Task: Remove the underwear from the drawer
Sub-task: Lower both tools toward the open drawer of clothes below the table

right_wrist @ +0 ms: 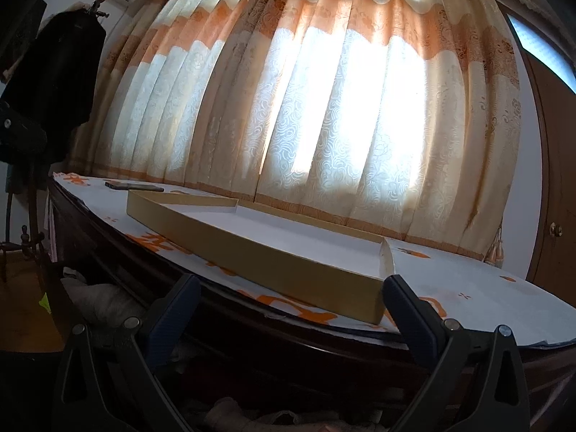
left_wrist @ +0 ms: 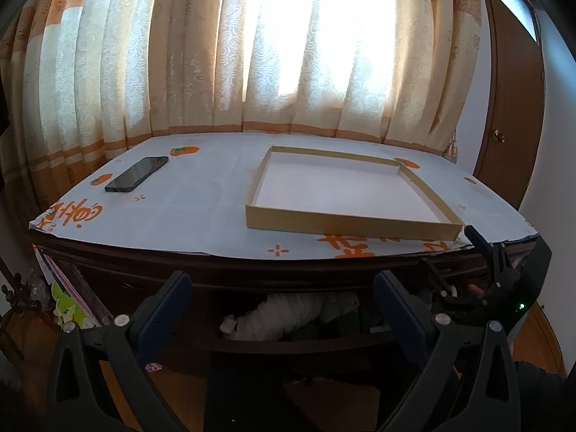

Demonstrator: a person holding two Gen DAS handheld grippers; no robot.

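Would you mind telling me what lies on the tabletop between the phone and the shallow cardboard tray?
Nothing: in the left wrist view, only bare printed table cover lies between phone and tray.

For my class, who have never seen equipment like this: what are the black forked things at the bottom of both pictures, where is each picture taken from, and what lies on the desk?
Each picture comes from a camera fixed on a hand-held gripper, looking forward along its two fingers. The left gripper and right gripper are both open and hold nothing. The right gripper also shows at the right edge of the left view. On the desk's printed cover lie a dark phone and a shallow cardboard tray, which looks empty. Below the desktop, the drawer stands open with pale folded clothes inside. Curtains hang behind.
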